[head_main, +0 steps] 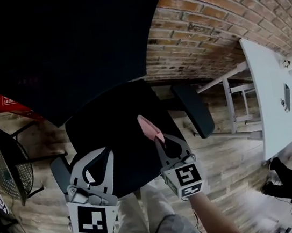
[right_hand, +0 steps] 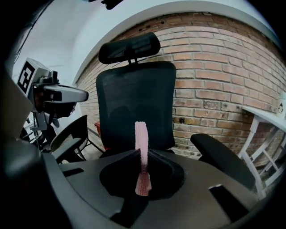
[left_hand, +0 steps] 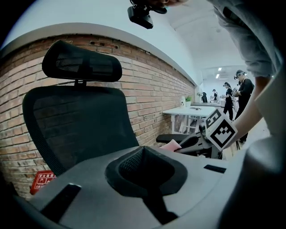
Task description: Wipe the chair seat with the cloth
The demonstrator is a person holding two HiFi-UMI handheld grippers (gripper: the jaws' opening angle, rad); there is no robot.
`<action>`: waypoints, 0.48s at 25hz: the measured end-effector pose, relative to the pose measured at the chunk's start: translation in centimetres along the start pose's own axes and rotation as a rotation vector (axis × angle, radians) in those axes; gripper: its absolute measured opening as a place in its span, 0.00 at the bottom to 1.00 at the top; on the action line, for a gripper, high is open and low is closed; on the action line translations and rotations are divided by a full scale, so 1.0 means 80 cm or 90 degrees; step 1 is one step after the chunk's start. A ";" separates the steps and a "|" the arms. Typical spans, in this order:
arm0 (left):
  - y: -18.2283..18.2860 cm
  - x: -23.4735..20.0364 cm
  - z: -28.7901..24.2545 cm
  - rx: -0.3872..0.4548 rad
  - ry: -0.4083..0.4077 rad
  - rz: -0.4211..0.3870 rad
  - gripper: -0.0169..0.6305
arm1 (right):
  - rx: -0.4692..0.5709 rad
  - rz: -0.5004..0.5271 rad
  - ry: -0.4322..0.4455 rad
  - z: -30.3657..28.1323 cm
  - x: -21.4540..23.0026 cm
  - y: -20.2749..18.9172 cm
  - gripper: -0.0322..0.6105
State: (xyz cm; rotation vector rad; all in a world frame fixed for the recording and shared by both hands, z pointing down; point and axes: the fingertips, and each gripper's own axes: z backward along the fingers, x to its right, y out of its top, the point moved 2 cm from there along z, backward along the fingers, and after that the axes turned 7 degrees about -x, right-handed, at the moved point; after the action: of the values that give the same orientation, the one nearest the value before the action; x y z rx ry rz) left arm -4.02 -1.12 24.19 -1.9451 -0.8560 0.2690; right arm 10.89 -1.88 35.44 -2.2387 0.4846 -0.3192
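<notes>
Before a brick wall point(right_hand: 214, 67), the pink cloth point(head_main: 148, 125) is held clamped in the right gripper's point(head_main: 160, 140) jaws over the office chair seat point(head_main: 116, 117), the left gripper's point(left_hand: 144, 150) jaws being closed empty; how much wiping is done cannot be judged.

Open seat point(head_main: 116, 131), backrest point(head_main: 64, 44) walling far side, armrest point(head_main: 194, 109) right

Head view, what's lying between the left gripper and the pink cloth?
Only bare black chair seat. The head view shows nothing else between the left gripper and the cloth, which the right gripper pinches in its jaws.
</notes>
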 end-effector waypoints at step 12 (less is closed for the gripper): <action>-0.069 -0.015 -0.051 -0.024 0.017 0.024 0.05 | -0.015 -0.005 0.000 -0.121 0.022 -0.021 0.14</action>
State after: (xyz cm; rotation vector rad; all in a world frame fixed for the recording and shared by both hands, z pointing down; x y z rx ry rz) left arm -5.29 -3.11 30.75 -1.9977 -0.8121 0.2499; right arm 9.21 -8.14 43.06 -2.2634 0.4818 -0.3186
